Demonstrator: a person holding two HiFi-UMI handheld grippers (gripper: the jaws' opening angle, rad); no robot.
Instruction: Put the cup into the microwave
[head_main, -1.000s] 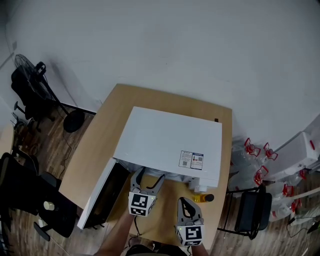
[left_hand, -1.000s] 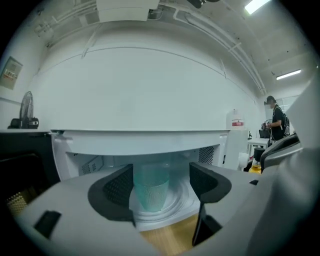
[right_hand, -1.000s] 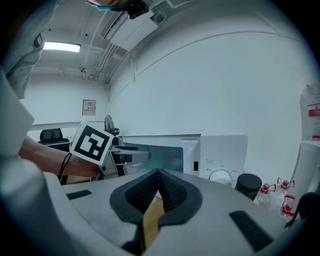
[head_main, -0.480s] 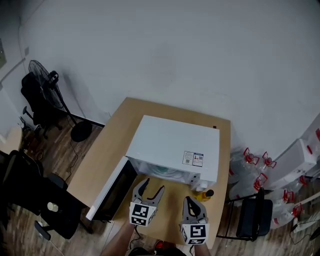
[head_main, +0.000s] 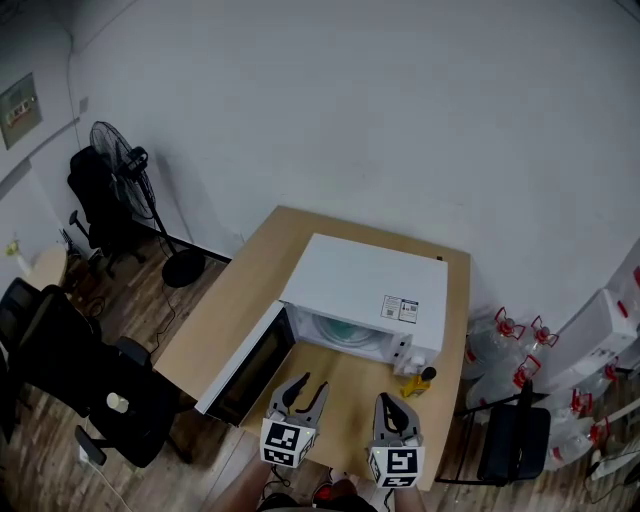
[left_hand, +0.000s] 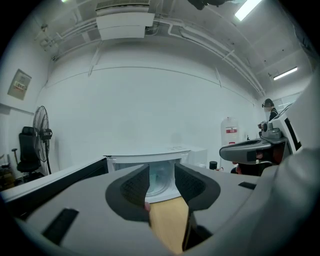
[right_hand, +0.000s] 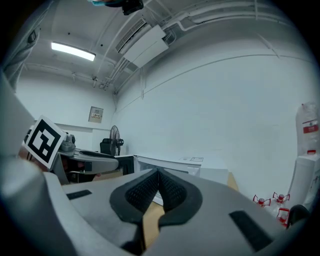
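Observation:
The white microwave (head_main: 365, 285) stands on the wooden table (head_main: 250, 280) with its door (head_main: 250, 362) swung open to the left. Inside the cavity sits a pale greenish thing (head_main: 343, 330), seemingly the cup; it also shows between the left jaws (left_hand: 161, 180). My left gripper (head_main: 303, 388) hovers in front of the opening, apart from it. Its jaws are closing with nothing between them, a gap still showing in the left gripper view (left_hand: 161, 172). My right gripper (head_main: 393, 405) hangs beside it, shut and empty, its pads meeting (right_hand: 158, 175).
A small yellow bottle with a black cap (head_main: 416, 382) stands by the microwave's front right corner. A standing fan (head_main: 125, 160) and black chairs (head_main: 60, 360) are left of the table. Water jugs (head_main: 510, 340) and another black chair (head_main: 515, 440) are to the right.
Both grippers have drawn back from the microwave toward the table's near edge and risen. The left jaws have narrowed. The head view now takes in more of the room.

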